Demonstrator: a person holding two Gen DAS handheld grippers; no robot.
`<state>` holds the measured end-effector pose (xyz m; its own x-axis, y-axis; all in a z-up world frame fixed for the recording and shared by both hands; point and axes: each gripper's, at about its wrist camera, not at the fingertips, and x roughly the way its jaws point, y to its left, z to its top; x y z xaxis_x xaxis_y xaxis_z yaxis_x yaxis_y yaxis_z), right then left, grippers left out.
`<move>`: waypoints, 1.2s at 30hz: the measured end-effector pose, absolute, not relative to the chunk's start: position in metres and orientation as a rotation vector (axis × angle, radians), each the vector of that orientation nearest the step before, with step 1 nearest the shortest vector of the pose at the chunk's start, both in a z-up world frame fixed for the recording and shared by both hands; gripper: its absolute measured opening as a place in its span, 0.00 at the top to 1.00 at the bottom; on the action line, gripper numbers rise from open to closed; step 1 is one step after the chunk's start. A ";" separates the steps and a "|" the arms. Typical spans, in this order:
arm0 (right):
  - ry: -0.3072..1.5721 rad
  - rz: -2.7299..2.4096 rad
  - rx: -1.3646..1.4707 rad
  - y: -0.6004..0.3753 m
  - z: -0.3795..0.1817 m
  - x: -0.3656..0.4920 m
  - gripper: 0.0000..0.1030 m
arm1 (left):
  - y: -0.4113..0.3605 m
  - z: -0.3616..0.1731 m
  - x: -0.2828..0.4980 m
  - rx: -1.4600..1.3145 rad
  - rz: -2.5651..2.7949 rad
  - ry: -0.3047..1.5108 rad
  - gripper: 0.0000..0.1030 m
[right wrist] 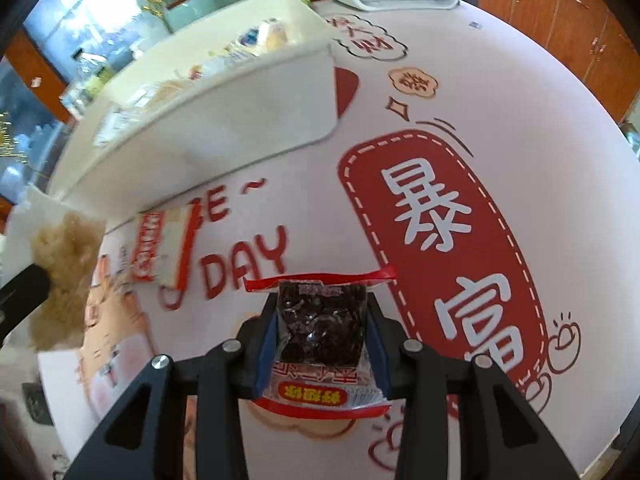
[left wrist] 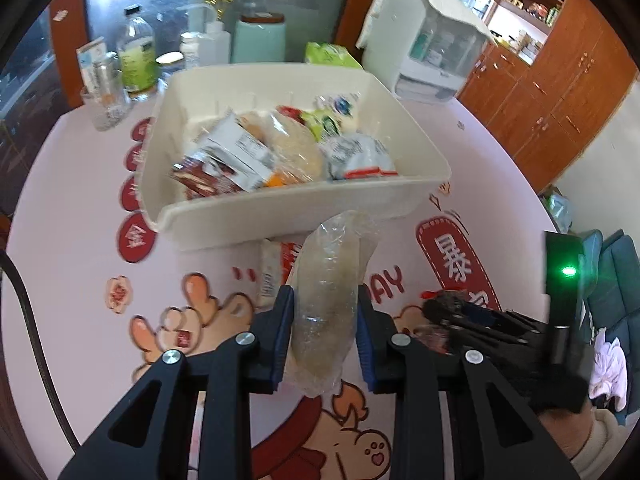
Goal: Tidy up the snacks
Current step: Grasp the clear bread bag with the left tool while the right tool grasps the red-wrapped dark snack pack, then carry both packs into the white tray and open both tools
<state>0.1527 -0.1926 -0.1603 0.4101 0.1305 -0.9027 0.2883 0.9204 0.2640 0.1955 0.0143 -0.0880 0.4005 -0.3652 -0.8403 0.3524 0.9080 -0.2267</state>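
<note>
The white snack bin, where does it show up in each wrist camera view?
Left wrist: white snack bin sits centre frame, beyond the left gripper.
Right wrist: it fills the upper left, tilted.
Shared landmark: the red-and-white snack packet lying on the table by the bin's near wall.

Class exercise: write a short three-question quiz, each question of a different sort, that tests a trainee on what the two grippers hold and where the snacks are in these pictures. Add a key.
1. True or false: the left gripper is shut on a clear-wrapped pale pastry.
2. Multiple choice: the right gripper holds A) a bottle, B) a red-edged packet of dark dried fruit, C) nothing.
3. Fill in: the red and white packet lies on the table just outside the cream ____, which already holds several snacks.

Key: 1 true; 2 B; 3 bin.
</note>
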 end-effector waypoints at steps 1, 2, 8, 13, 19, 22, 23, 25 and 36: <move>1.140 -0.084 0.415 -0.193 -0.152 0.152 0.62 | 0.018 -0.084 0.198 -0.021 -0.447 1.057 0.73; 1.118 -0.057 0.412 -0.193 -0.140 0.154 0.62 | 0.024 -0.077 0.201 -0.032 -0.440 1.043 0.73; 0.957 0.020 0.347 -0.194 -0.066 0.172 0.62 | 0.044 -0.035 0.230 -0.071 -0.394 0.944 0.73; 0.822 0.059 0.340 -0.206 0.001 0.199 0.62 | 0.047 -0.004 0.257 -0.090 -0.382 0.880 0.73; 0.715 0.054 0.298 -0.207 0.055 0.232 0.61 | 0.039 0.015 0.292 -0.111 -0.360 0.854 0.73; 0.697 0.054 0.280 -0.201 0.066 0.252 0.61 | 0.029 0.015 0.309 -0.115 -0.347 0.850 0.73; 0.694 0.053 0.275 -0.199 0.067 0.261 0.61 | 0.026 0.014 0.313 -0.111 -0.339 0.852 0.73; 0.691 0.046 0.259 -0.196 0.068 0.271 0.61 | 0.020 0.009 0.324 -0.110 -0.329 0.855 0.73; 0.740 0.015 0.230 -0.186 0.024 0.334 0.60 | -0.002 -0.043 0.372 -0.113 -0.261 0.914 0.73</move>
